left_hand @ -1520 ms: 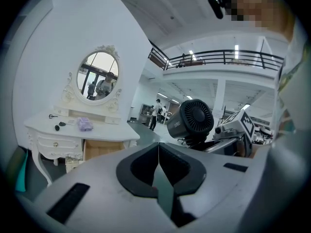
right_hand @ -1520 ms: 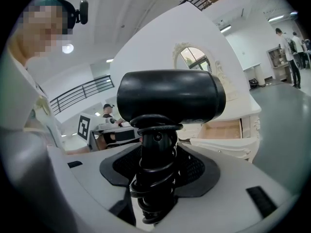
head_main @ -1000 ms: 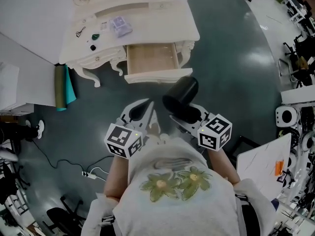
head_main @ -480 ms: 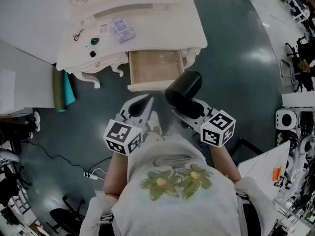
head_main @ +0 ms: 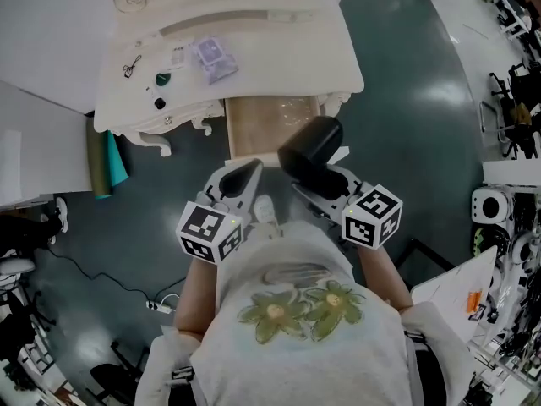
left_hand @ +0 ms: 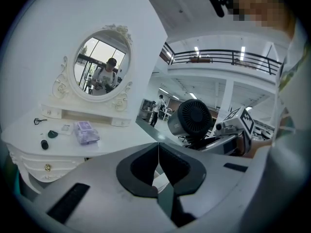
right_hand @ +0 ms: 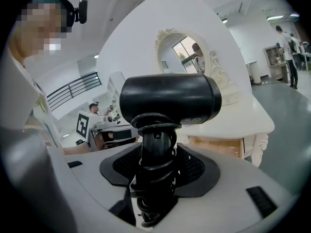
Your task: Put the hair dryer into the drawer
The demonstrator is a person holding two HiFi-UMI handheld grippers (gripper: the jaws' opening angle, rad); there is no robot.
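Observation:
A black hair dryer (head_main: 308, 149) (right_hand: 170, 101) stands upright in my right gripper (head_main: 319, 184) (right_hand: 156, 166), whose jaws are shut on its handle with the cord wound round it. In the left gripper view the hair dryer (left_hand: 194, 119) shows its rear grille at the right. The open wooden drawer (head_main: 272, 117) (right_hand: 216, 147) juts from the front of a white dressing table (head_main: 279, 41), just beyond the dryer. My left gripper (head_main: 239, 181) (left_hand: 158, 166) hangs beside it at the left, shut with nothing between its jaws.
On the table top (left_hand: 112, 137) lie a purple wrapped packet (head_main: 213, 55) (left_hand: 85, 131), small dark items (head_main: 161, 80) and scissors (head_main: 132, 64). An oval mirror (left_hand: 100, 64) stands at the back. A green roll (head_main: 100, 155) leans by the table's left leg. Cables (head_main: 161, 299) lie on the floor.
Both grippers and the hair dryer have come closer to the dressing table; the dryer now overlaps the drawer's front edge. The grip has not changed.

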